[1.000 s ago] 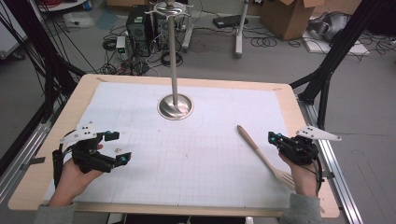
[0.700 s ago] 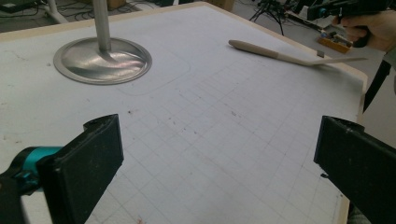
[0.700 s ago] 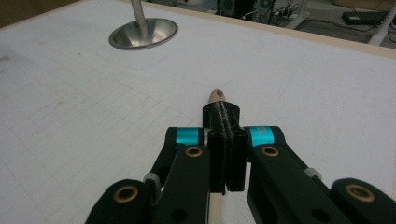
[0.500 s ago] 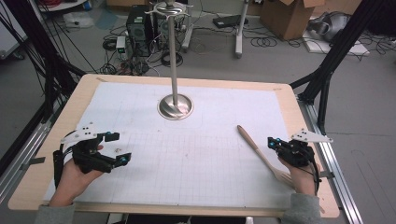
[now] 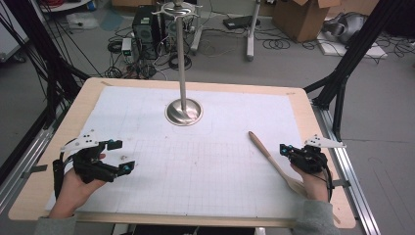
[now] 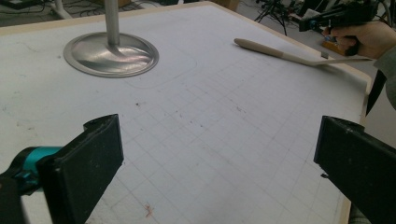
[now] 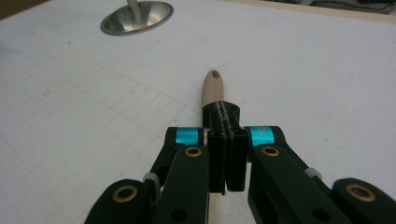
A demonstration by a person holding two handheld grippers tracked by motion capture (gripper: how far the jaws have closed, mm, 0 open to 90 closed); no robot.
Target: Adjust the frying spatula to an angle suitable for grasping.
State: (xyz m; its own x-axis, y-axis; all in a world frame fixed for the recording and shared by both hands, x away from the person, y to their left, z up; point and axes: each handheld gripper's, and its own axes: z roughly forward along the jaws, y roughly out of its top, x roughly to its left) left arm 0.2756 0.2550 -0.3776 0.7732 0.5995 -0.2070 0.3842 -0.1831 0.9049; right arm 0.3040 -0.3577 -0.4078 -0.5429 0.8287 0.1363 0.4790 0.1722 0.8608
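Wooden spatula near table's right edge looks light and stiff; right gripper jaws pressed together above its handle, left gripper spread wide, empty.

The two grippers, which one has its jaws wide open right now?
The left gripper, at the table's left side: its black pads stand far apart over bare mat. The right gripper's jaws are pressed together above the wooden spoon.

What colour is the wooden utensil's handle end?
Pale beige on the wooden utensil; clearest in the right gripper view.
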